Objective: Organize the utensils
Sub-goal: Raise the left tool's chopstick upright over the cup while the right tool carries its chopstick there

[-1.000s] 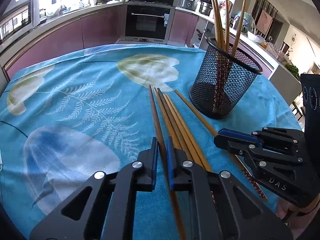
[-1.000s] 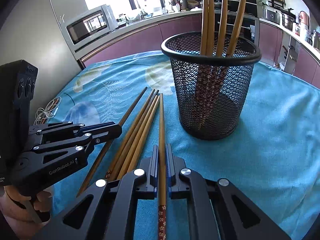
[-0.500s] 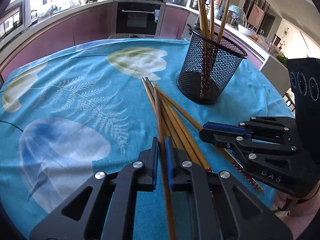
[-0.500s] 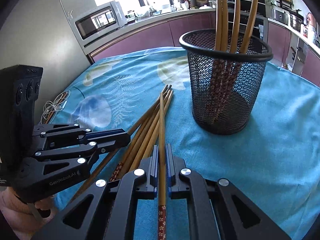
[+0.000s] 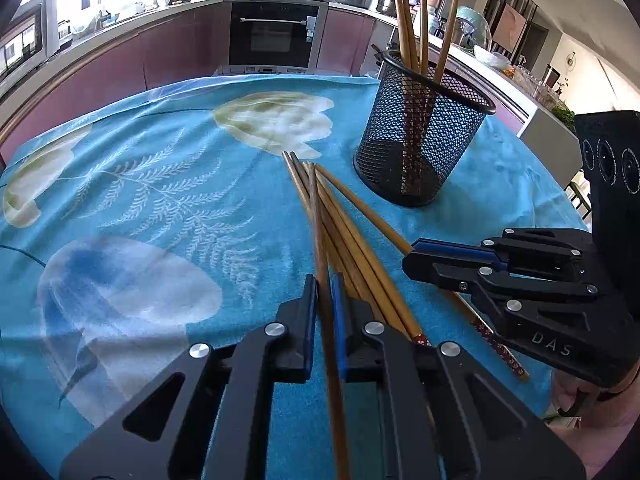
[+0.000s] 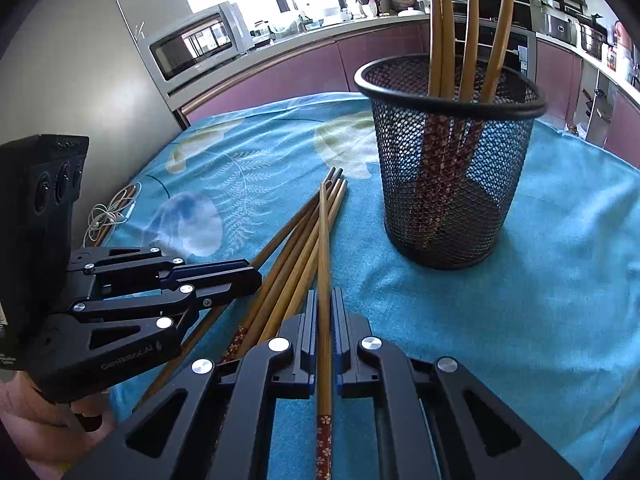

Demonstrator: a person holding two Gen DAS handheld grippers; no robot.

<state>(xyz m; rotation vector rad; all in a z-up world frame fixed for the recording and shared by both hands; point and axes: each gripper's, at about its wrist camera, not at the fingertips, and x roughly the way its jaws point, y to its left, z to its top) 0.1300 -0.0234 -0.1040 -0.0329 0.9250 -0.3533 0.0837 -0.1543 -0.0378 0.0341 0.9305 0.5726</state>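
Table edge: the blue floral tablecloth (image 5: pixel 168 184) runs out just behind the mesh holder (image 5: pixel 420 136) and drops off at the far side; in the right wrist view its left edge falls beyond the left gripper (image 6: pixel 244 276).
Open room: bare cloth lies ahead and to the left of the left gripper (image 5: pixel 324 292); to the right of the right gripper (image 6: pixel 325 304) the cloth is bare up to the holder's foot.
Left gripper state: both pads pressed onto one bamboo chopstick (image 5: pixel 320 240), which is clamped between them.
Right gripper state: jaws closed tight on another chopstick (image 6: pixel 324 248), pinched just ahead of its red patterned end.
Long axis, left stick: runs straight out along the fingers, tip ahead and crossing over the loose chopsticks (image 5: pixel 360 256).
Long axis, right stick: in line with the fingers, tapered tip forward, patterned butt back toward the camera.
Loose chopsticks: lying fanned on the cloth between the two grippers, tips pointing away, toward the left of the holder.
Holder: upright ahead and right of both tools, with four chopsticks standing in it tips up, well apart from the held sticks.
Left view only: the right gripper (image 5: pixel 412 256) from the side, and an oven (image 5: pixel 276 36) behind the table.
Right view only: a microwave (image 6: pixel 196 44), a white cable (image 6: pixel 112 216) at the cloth's left edge, and the hand (image 6: pixel 36 420) under the left gripper.
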